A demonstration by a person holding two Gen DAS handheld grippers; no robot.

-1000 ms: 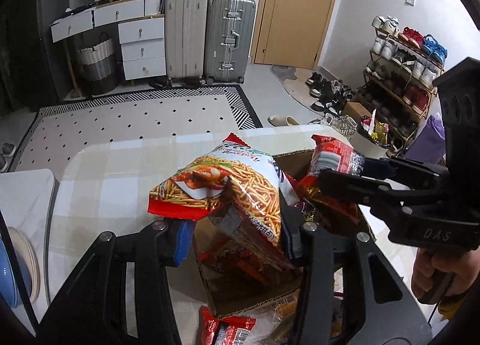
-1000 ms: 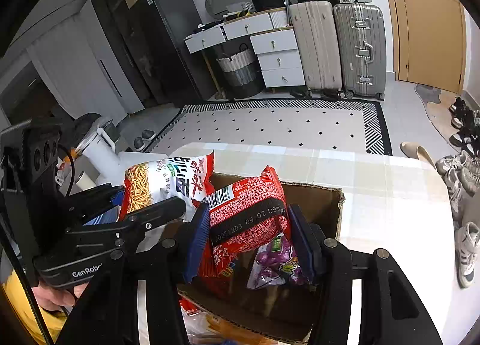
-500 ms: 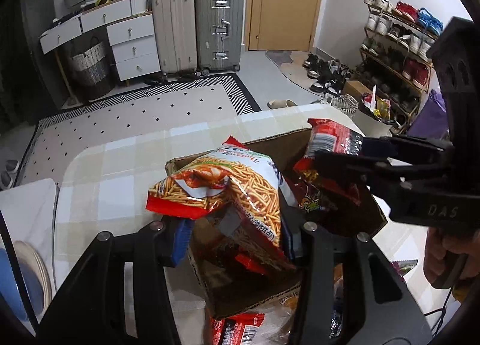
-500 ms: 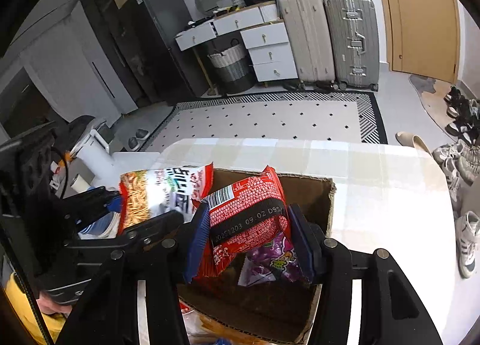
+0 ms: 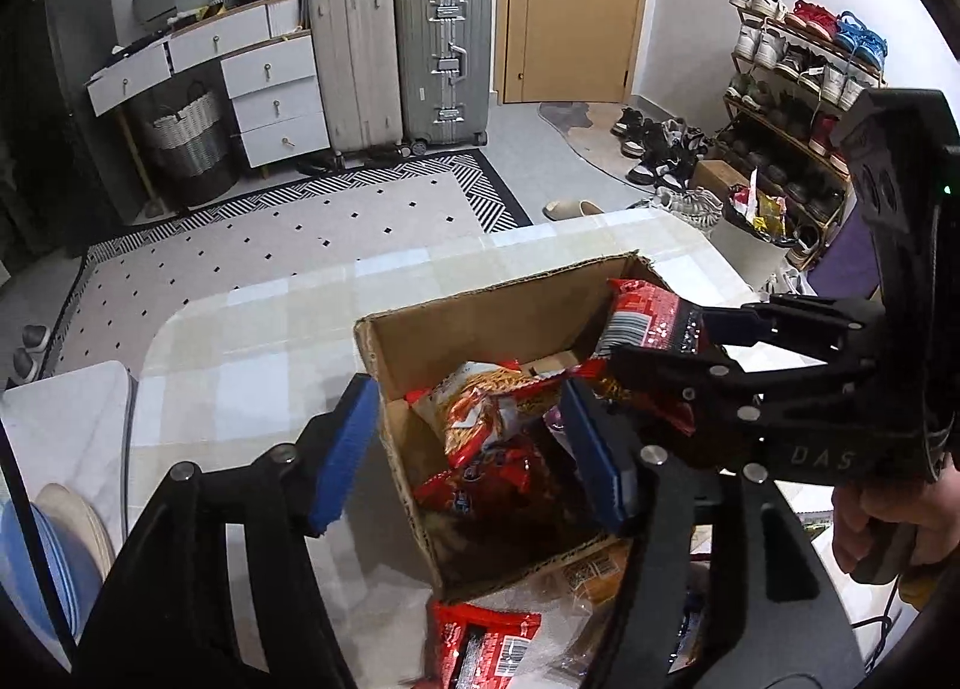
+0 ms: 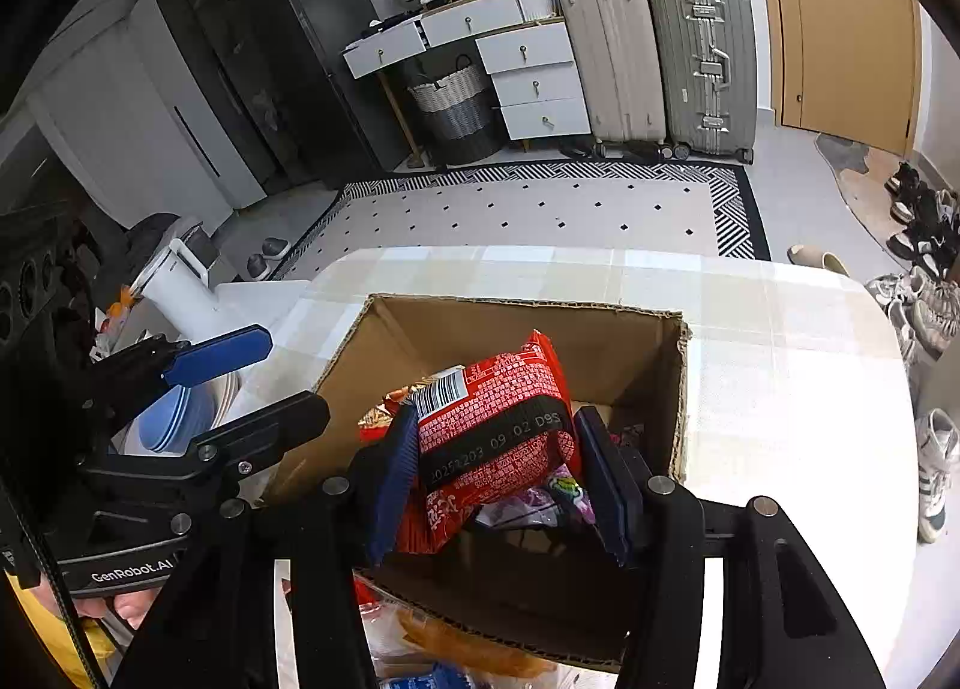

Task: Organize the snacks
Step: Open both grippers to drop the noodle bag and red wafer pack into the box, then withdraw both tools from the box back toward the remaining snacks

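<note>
An open cardboard box [image 5: 480,305] [image 6: 516,323] stands on the pale checked table. My left gripper [image 5: 468,443] is open and empty above the box's left wall; it also shows in the right wrist view [image 6: 252,377]. The orange noodle-stick snack bag [image 5: 480,407] lies inside the box among other red packets. My right gripper [image 6: 498,473] is shut on a red noodle packet [image 6: 492,431] and holds it over the box; that packet also shows in the left wrist view [image 5: 648,317]. A purple packet [image 6: 558,497] lies in the box below it.
More snack packets [image 5: 486,641] lie on the table in front of the box. Stacked plates and a blue bowl [image 6: 174,413] sit at the table's left. A white jug [image 6: 180,287] stands beyond them. Suitcases, drawers and a shoe rack [image 5: 798,89] line the room.
My left gripper has opened and let go of the orange snack bag, which has dropped into the box. My right gripper still holds the red packet over the box.
</note>
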